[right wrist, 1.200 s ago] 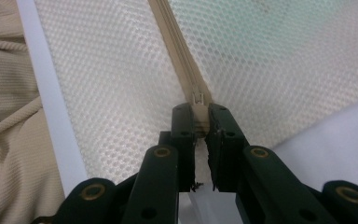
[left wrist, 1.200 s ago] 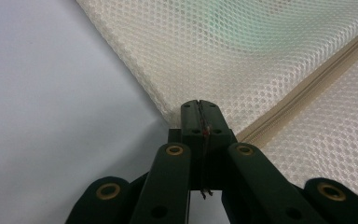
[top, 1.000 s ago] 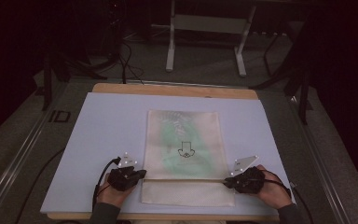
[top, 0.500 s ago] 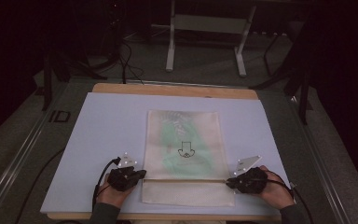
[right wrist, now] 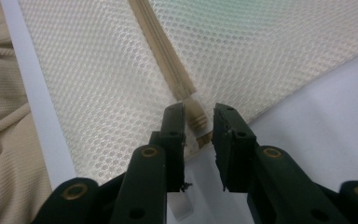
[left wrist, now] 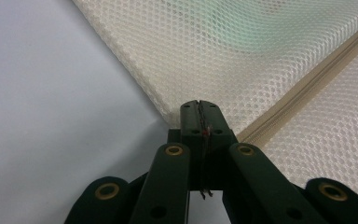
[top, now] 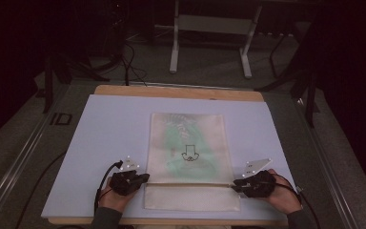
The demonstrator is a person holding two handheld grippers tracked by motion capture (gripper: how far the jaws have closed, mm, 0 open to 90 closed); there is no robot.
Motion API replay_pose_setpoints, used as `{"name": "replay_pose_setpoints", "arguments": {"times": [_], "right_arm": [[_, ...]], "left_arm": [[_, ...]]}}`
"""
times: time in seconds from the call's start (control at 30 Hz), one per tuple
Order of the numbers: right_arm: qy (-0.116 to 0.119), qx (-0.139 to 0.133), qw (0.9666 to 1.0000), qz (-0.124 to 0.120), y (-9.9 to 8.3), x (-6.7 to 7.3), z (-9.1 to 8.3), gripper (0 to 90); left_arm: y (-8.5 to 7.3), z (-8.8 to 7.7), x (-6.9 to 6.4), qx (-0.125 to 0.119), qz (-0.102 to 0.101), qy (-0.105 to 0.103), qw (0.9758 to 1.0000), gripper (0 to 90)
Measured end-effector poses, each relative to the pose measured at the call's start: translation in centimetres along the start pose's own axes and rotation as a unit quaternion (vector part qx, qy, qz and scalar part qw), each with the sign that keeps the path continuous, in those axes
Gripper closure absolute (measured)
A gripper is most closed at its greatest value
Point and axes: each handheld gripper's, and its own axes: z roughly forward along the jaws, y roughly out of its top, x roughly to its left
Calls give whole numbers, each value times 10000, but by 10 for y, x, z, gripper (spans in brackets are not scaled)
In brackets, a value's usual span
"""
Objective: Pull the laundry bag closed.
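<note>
Your left gripper (left wrist: 199,108) has its jaws pressed together on the mesh laundry bag (top: 188,143) at the left end of the zipper (left wrist: 303,88), while your right gripper (right wrist: 199,116) straddles the zipper's right end with jaws spread, so only one end is pinned and the pull, which I cannot pick out, looks yet to be gripped. The bag lies flat mid-mat (top: 105,129), long axis running away from you, zipper crosswise near your edge.
</note>
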Motion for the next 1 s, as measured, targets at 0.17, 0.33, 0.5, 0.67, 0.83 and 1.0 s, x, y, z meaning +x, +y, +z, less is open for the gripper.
{"name": "replay_pose_setpoints", "arguments": {"times": [0.17,0.33,0.5,0.67,0.83,1.0], "right_arm": [[-104,-83,9998,113,-2,-3,-2,709],[-277,-210,9990,264,-5,-7,-6,695],[-361,-306,9982,374,-7,-10,-8,688],[-448,-331,9973,477,-9,-12,-6,665],[-486,-347,9967,546,-11,-14,-5,636],[-499,-381,9963,580,-13,-15,-3,609]], "left_arm": [[1,0,-2,5,51,50,10000,889],[0,-1,0,-8,2,-8,10000,887],[1,-2,-1,-54,47,27,10000,887],[1,-6,1,-155,41,107,9998,888],[-1,-11,7,-194,-38,280,9994,888],[-3,-14,15,-113,-134,774,9968,866]]}}
